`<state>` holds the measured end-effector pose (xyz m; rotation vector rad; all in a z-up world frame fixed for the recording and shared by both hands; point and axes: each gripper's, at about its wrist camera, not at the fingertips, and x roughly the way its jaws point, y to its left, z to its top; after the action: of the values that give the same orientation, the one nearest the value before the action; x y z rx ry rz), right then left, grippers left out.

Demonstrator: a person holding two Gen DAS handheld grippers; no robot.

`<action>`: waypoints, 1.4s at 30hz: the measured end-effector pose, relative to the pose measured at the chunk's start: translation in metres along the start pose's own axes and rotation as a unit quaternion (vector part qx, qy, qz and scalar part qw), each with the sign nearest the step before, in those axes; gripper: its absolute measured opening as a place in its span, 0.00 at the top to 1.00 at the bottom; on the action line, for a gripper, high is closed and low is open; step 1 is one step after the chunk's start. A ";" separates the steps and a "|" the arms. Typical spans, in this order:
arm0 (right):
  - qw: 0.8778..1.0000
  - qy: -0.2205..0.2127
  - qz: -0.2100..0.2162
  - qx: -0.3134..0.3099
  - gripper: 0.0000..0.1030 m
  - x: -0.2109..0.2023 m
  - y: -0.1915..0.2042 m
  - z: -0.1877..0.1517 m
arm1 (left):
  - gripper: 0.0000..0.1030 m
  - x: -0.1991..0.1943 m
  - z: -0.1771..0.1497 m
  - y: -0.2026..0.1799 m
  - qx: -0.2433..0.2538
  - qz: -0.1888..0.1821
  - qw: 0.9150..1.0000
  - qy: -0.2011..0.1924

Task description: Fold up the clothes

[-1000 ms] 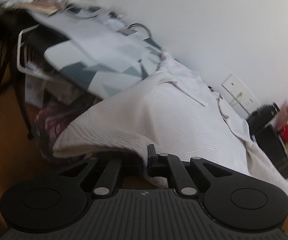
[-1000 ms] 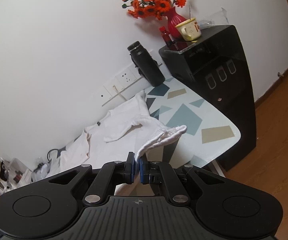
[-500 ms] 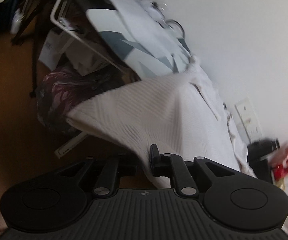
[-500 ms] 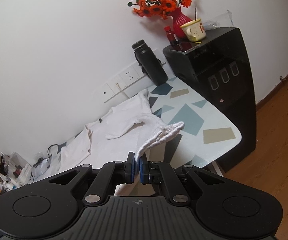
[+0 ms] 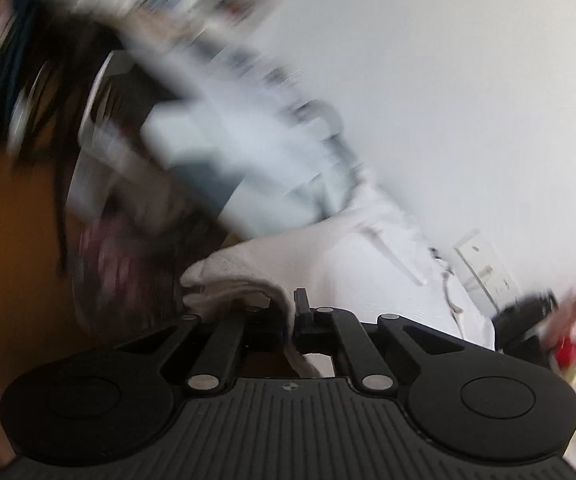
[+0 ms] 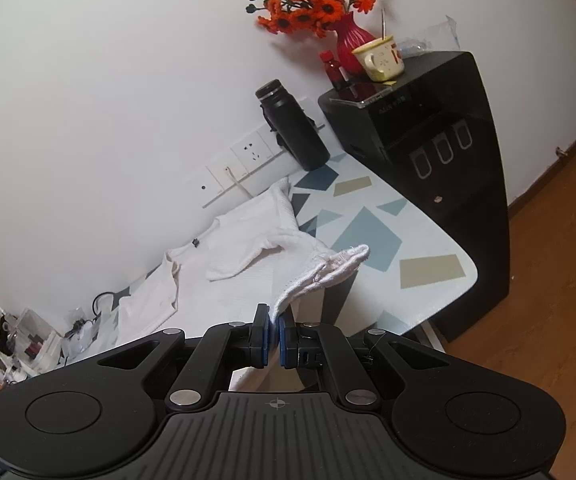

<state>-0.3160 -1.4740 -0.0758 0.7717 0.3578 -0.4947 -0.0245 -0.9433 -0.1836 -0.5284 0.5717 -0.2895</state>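
Now bunched garment point(image 5: 247, 276), left side.

Left wrist view heavily motion-blurred — perhaps backlit; right wrist view sharp, evenly lit, fisheye-bent edges.

garment point(image 6: 223, 276) lies on table point(image 6: 428, 276) by wall; bottle point(image 6: 294, 126) behind it, cabinet point(image 6: 440, 160) at table's right w/ vase point(image 6: 350, 46), mug point(image 6: 380, 58) on top.

Both wrist cams are looking down along their fingers, close over the white garment point(image 6: 243, 264), sharing it from opposite ends.
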 end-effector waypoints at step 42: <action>0.989 -0.015 -0.050 -0.137 0.96 0.289 0.106 0.237 | 0.96 0.273 0.201 -0.190 0.235 -0.120 0.964 -0.016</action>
<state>0.0115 -1.6674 0.0045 0.4810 0.4282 -0.5381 0.2903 -1.1311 -0.0549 -0.1390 0.3866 -0.6284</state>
